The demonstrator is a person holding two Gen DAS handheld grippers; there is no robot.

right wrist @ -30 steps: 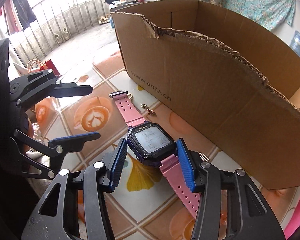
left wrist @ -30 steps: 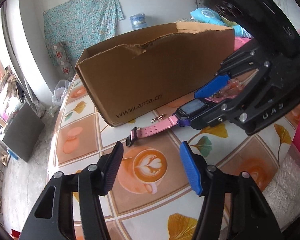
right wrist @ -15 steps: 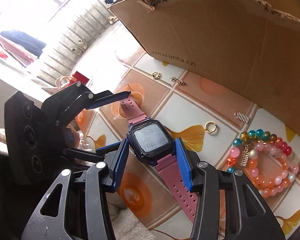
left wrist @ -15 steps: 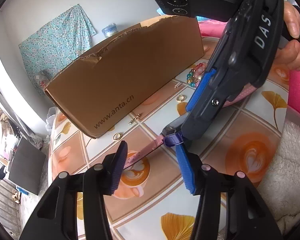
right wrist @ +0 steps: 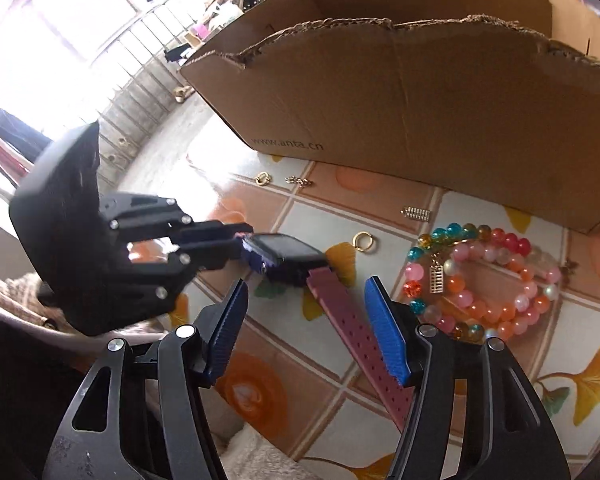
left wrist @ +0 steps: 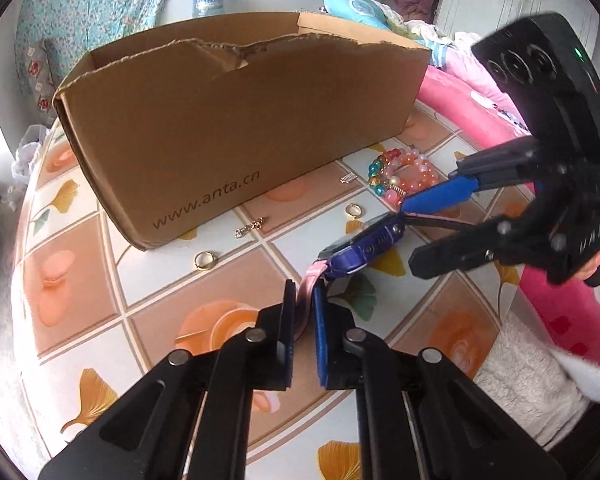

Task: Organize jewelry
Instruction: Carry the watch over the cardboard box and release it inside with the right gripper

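Note:
A purple watch (left wrist: 364, 240) with pink straps hangs just above the tiled table (left wrist: 80, 264). My left gripper (left wrist: 304, 292) is closing its jaws, and the pads pinch one pink strap (left wrist: 306, 280). In the right wrist view the left gripper (right wrist: 240, 244) holds the watch (right wrist: 288, 256) at its far end. My right gripper (right wrist: 308, 332) has its jaws opening. The other strap (right wrist: 352, 320) lies between the blue pads (right wrist: 388, 332) without being pressed. A brown cardboard box (left wrist: 240, 120) stands open-topped behind the watch.
Beaded bracelets (right wrist: 488, 280) lie right of the watch, by the box. Two gold rings (left wrist: 206, 260) (left wrist: 354, 210), a small chain piece (left wrist: 250, 228) and a spring charm (left wrist: 348, 178) lie on the tiles before the box. Pink bedding (left wrist: 460, 108) borders the table's right.
My left gripper has shut on the pink strap. My right gripper has let go of the watch body, opened wider and drawn back along the other strap.

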